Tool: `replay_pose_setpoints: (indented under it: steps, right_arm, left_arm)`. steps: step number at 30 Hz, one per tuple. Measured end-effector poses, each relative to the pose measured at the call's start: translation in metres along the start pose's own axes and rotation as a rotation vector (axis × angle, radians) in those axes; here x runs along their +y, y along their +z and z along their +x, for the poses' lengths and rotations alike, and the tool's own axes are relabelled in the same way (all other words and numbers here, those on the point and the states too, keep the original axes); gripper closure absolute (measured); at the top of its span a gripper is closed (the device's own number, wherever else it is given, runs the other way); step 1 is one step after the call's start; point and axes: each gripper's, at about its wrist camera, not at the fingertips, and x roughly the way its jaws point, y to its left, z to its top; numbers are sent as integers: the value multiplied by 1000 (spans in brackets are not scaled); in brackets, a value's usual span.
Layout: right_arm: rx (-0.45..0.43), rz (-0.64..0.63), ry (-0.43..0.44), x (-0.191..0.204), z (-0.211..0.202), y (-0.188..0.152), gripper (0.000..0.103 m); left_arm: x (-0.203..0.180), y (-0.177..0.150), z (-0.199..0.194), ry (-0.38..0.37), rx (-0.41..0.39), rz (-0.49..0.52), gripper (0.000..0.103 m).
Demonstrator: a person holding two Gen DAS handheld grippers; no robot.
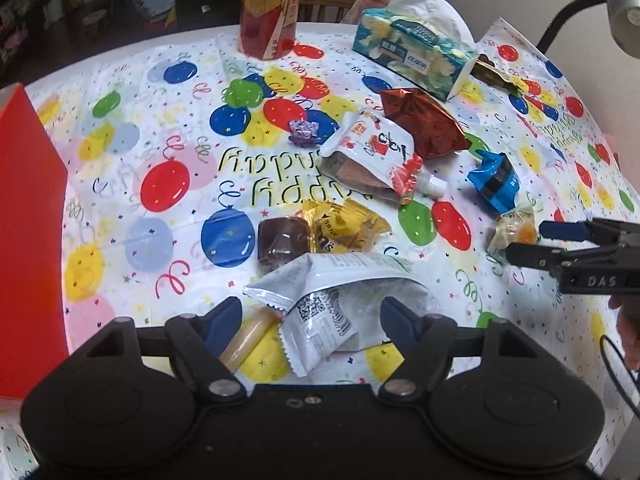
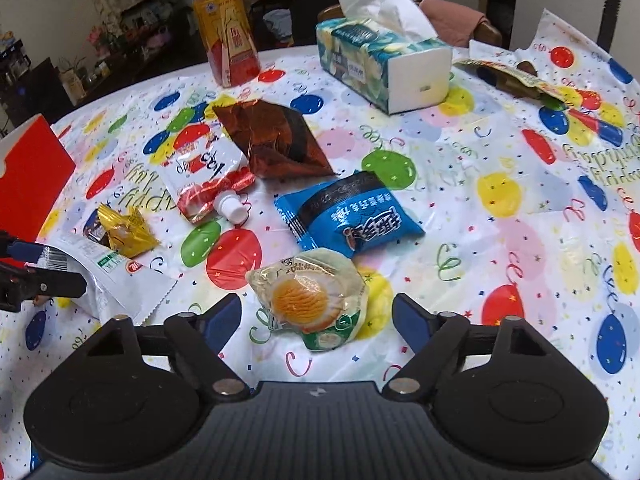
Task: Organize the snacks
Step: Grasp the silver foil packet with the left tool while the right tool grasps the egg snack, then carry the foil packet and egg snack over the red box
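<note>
The white packet [image 1: 320, 300] is lying near the worktop's [image 1: 160, 208] near edge, long axis crosswise, straddled by the left tongs [image 1: 312, 320], which are standing open. The egg packet [image 2: 312, 300] is lying between the open right tongs [image 2: 318, 320]. The stick [image 1: 248, 336] under the white packet is partly hidden.

A round worktop [image 2: 460, 184] is covered by a white birthday tablecloth [image 1: 168, 216] printed with coloured balloons. A teal tissue box [image 2: 376, 64], with a white tissue sticking up, sits near the far edge. Left of the tissue box stands a drink bottle [image 2: 224, 36] with an orange and red label. Behind the tissue box is a wooden chair [image 1: 324, 0].
</note>
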Motion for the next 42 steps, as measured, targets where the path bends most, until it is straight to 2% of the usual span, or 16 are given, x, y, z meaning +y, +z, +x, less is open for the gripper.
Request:
replay_pose_setpoints:
  steps: [2, 4, 6, 10, 21, 28, 42]
  right_arm:
    - [5, -10, 8, 2, 3, 0, 22]
    - [9, -24, 17, 5, 6, 0, 22]
    - [15, -37, 18, 7, 9, 0, 27]
    - [16, -36, 0, 7, 10, 1, 41]
    - [15, -26, -15, 13, 1, -5, 45]
    - [-4, -5, -23, 22, -19, -13, 47]
    - [-71, -12, 8, 78, -80, -15, 47]
  left_arm:
    - [1, 0, 1, -8, 6, -11, 32]
    - [3, 0, 2, -26, 14, -25, 42]
    - [5, 0, 2, -40, 25, -39, 51]
    - [8, -1, 2, -46, 28, -50, 59]
    - [9, -5, -5, -49, 10, -46, 67]
    - [11, -9, -15, -77, -2, -53, 72]
    - [25, -27, -58, -148, -44, -46, 78]
